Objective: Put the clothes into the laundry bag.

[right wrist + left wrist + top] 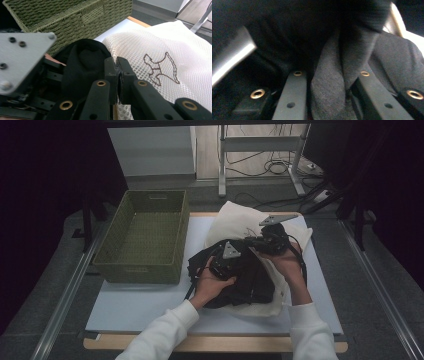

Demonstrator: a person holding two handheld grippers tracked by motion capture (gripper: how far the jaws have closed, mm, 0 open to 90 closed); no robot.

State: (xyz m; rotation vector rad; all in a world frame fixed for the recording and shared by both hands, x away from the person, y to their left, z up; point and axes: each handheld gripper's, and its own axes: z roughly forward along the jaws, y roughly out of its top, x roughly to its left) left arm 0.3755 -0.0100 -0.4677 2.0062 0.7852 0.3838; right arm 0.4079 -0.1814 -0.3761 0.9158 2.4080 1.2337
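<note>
Apparently stuffing: left gripper (227, 259) clamped on a fold of black garment (250, 280) mid-table, pushing it into the white mesh bag (235, 222) just right of the green basket (145, 237), right gripper (117, 75) pinched tight on the bag's edge, holding its mouth open.

The table (150, 305) has a pale top with a wooden strip along its near and far edges. A metal rail (65, 295) runs along the floor off the left edge, and another rail (385, 295) off the right edge. The floor (45, 285) near the table is grey carpet. Past the far edge stands a pale panel (150, 150), and to its right a white metal frame (260, 150) on a wooden floor (210, 150) with loose cables (272, 167). Both sides of the room lie in deep shadow; the light is dim.
</note>
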